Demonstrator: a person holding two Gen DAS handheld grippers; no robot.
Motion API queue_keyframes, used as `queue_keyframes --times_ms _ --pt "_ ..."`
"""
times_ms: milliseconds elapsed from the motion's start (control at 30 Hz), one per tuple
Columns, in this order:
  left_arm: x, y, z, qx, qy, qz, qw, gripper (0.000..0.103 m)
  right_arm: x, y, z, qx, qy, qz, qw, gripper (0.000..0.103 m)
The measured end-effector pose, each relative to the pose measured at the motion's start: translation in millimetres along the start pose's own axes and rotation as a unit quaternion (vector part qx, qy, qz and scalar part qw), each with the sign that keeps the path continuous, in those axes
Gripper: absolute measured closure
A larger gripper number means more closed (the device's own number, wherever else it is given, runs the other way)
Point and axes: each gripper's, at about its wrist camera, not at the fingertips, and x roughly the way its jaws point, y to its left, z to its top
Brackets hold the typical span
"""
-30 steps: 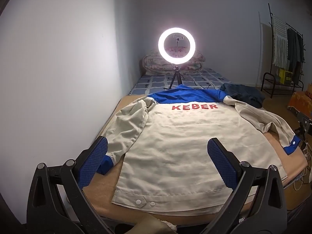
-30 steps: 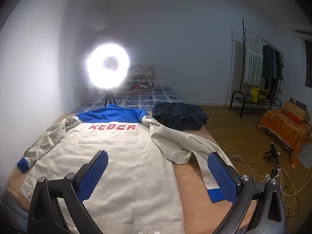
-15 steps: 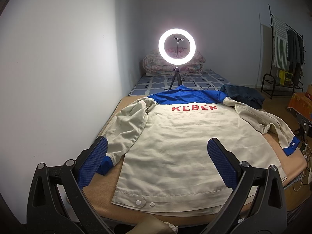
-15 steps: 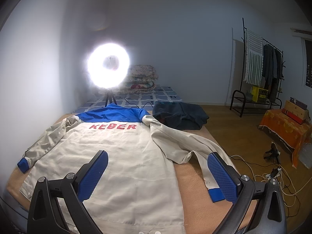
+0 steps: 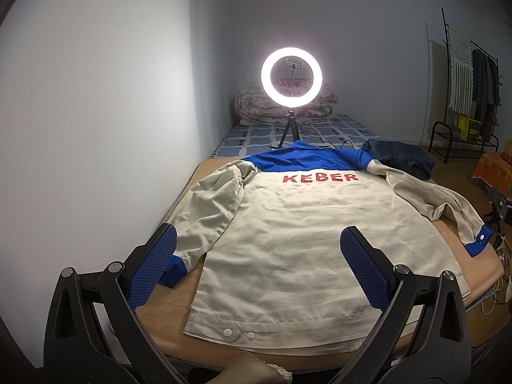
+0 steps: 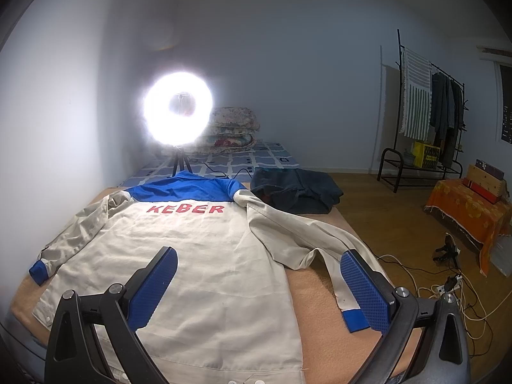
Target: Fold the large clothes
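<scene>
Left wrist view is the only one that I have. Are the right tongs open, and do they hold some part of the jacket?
Observer: The right tongs are open and hold nothing; they are held over the jacket.
Operator: Where does the right cuff lie relative to them?
Observer: The blue right cuff lies flat on the bed, close beside the right finger of the tongs, outside the gap between the fingers.

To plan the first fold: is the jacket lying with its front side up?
No, the jacket lies back side up, with the red KEBER lettering showing below the blue yoke.
</scene>
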Motion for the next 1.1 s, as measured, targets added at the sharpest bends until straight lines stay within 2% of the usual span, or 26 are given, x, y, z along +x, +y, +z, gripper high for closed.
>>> queue_keyframes --times_ms 1100 --pt "1 -3 -1 0.0 -0.003 0.001 1.0 0.0 0 9 1 -0.002 -0.001 0.008 1.0 0.0"
